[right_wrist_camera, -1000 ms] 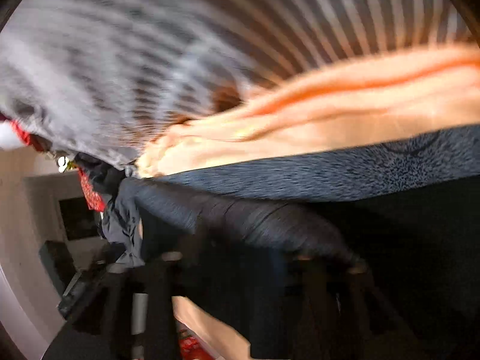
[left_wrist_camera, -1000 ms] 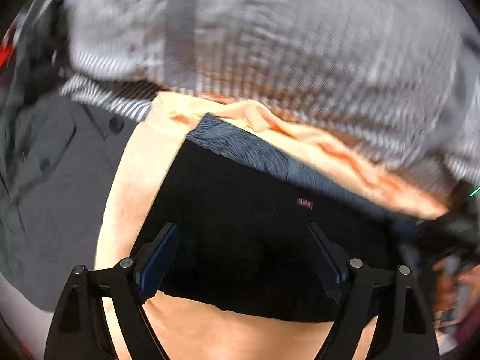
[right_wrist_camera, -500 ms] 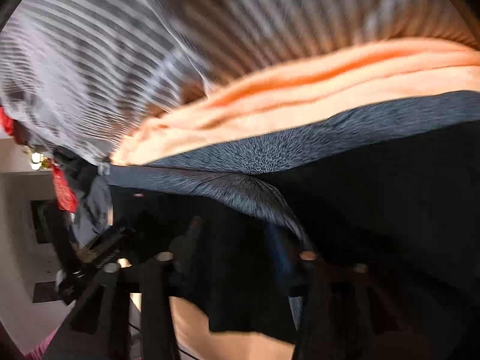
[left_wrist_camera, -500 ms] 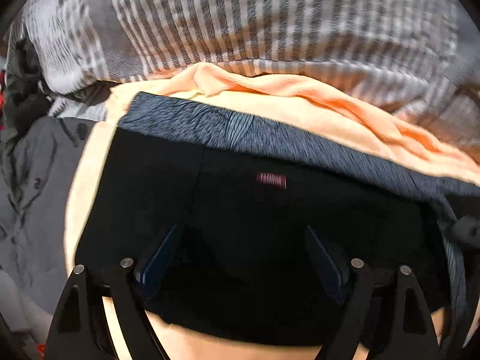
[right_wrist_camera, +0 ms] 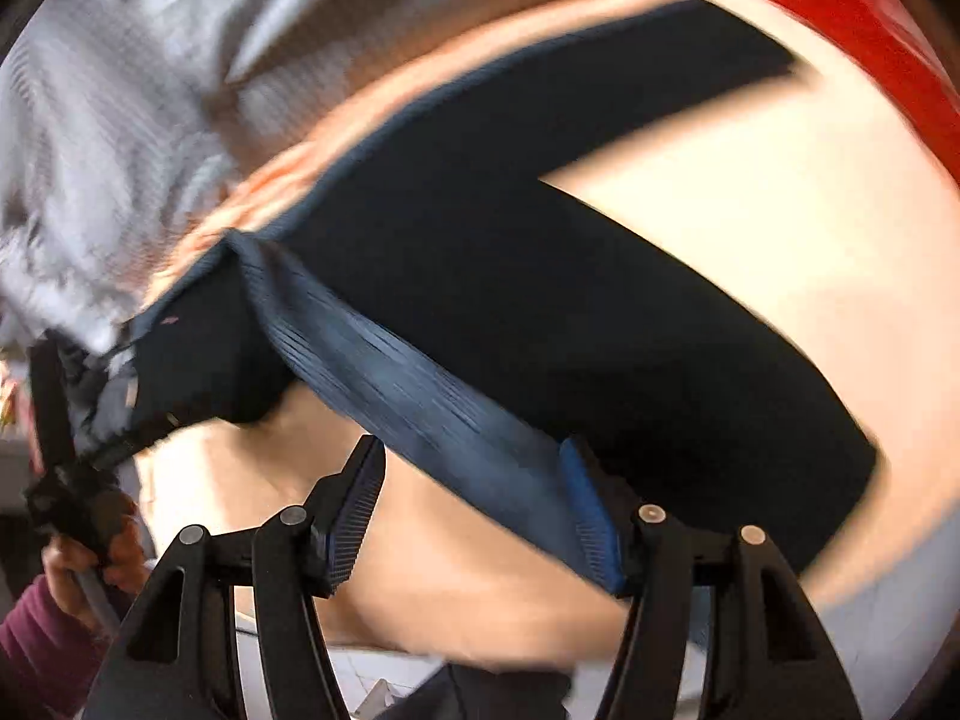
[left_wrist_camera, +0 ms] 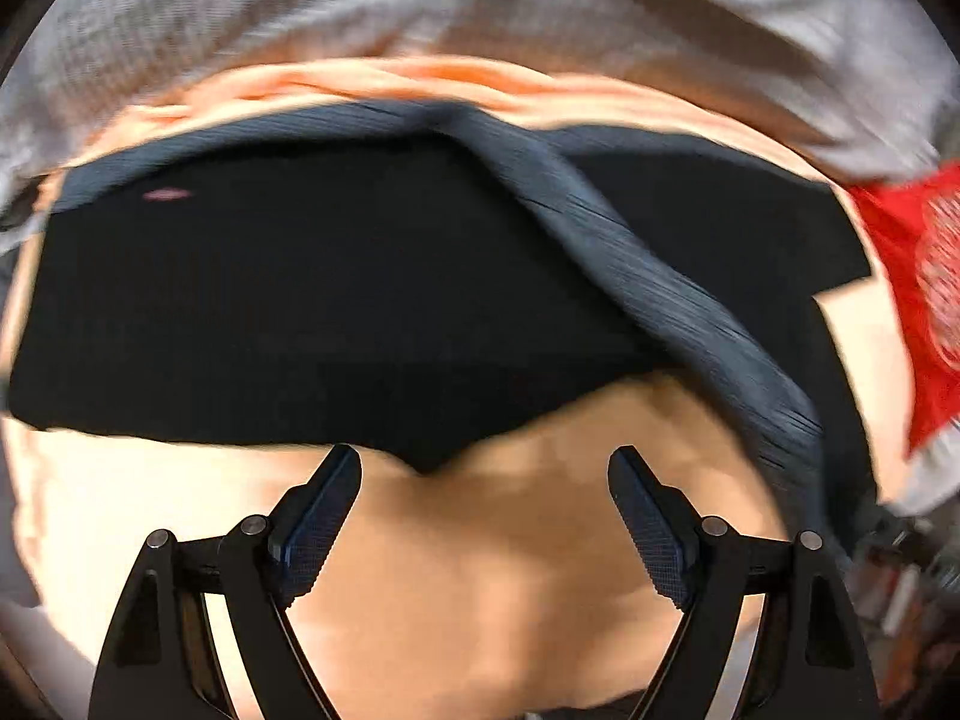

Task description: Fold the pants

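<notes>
Black pants (left_wrist_camera: 336, 300) with a grey-blue ribbed waistband (left_wrist_camera: 678, 312) lie on a peach cloth (left_wrist_camera: 480, 570). In the left wrist view the waistband runs diagonally across the pants toward the lower right. My left gripper (left_wrist_camera: 485, 468) is open and empty, just short of the pants' near edge. In the right wrist view the pants (right_wrist_camera: 540, 276) spread up and right, and the waistband (right_wrist_camera: 420, 396) passes between the fingers of my right gripper (right_wrist_camera: 474, 456), which stands open around it. The view is blurred by motion.
A grey striped cloth (left_wrist_camera: 540, 12) lies bunched behind the pants. A red garment (left_wrist_camera: 912, 276) sits at the right edge. In the right wrist view a hand (right_wrist_camera: 78, 564) in a maroon sleeve holds the other gripper's handle at lower left.
Both grippers have pulled back and to the right. The left gripper now sits off the pants over the peach cloth. The waistband has been drawn diagonally across the pants; the right jaws stand wider.
</notes>
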